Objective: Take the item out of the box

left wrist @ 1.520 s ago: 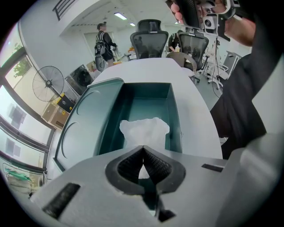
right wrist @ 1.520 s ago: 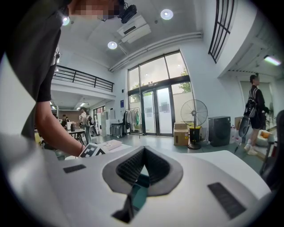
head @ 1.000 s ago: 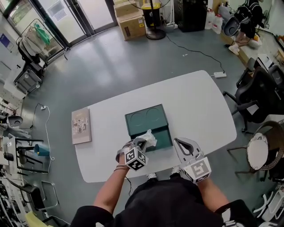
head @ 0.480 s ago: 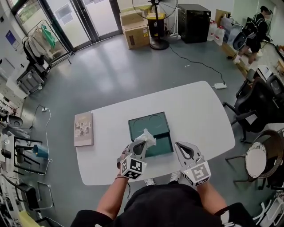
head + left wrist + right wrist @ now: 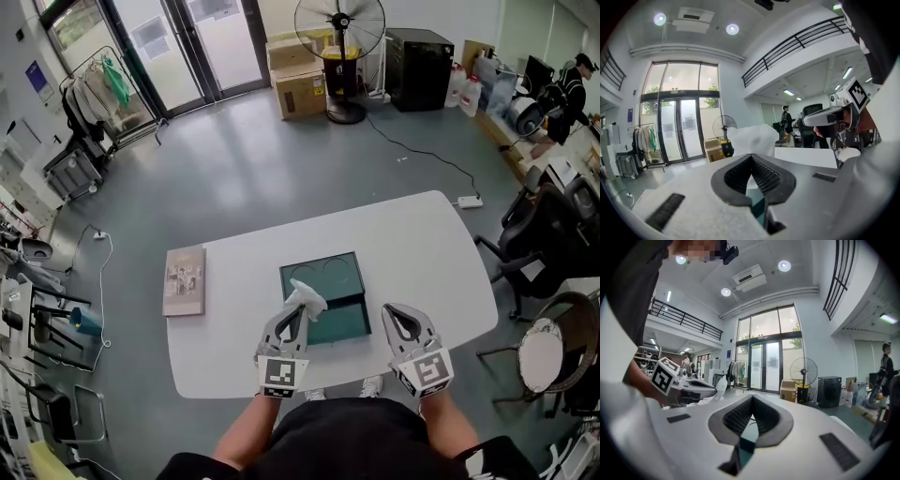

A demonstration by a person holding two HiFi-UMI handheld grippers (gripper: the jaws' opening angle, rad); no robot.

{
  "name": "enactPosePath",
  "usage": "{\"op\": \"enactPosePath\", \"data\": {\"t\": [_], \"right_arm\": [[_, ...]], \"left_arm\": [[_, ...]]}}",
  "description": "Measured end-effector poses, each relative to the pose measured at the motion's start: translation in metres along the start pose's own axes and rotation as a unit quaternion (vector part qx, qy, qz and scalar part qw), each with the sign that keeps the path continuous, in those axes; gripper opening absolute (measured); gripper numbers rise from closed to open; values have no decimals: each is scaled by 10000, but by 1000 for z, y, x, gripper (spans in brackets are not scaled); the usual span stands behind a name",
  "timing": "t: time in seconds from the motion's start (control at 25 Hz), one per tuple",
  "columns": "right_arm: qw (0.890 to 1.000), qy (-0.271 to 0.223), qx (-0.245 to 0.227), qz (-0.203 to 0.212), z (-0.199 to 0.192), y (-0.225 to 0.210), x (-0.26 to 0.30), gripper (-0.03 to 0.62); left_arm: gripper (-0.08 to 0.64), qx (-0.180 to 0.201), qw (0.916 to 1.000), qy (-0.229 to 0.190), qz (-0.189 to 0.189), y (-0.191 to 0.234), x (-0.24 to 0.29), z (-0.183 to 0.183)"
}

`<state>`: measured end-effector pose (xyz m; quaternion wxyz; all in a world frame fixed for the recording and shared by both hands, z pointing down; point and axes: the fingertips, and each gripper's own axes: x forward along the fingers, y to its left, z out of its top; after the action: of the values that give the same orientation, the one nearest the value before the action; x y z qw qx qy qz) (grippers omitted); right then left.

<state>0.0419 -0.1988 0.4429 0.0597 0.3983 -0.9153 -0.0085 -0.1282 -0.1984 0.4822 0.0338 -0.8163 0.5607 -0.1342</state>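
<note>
Table [image 5: 422, 244] bears box [image 5: 323, 274], book [image 5: 185, 280]; left gripper [image 5: 751, 158] pinches white item [image 5: 752, 139].

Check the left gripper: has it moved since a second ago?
Yes. The left gripper, shut on the white item, has drawn back from the green box toward the person.

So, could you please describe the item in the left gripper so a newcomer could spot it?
On the white table lies a green box. Over its left side, the left gripper pinches a crumpled white wad. Nothing else there is crumpled; the booklet lies flat, far left.
</note>
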Motion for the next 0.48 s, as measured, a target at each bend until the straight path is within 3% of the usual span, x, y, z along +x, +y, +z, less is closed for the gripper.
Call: {"op": "enactPosePath", "data": {"t": [0.28,0.48], "right_arm": [[9998,-68,-151,-60,9,-6,5,6],[9992,-56,-387,-65,18,0,12,6]], "left_arm": [[12,-632,9960,-487,413,11,-17,23],[12,-703,9943,-619,501,23,-23,32]]}}
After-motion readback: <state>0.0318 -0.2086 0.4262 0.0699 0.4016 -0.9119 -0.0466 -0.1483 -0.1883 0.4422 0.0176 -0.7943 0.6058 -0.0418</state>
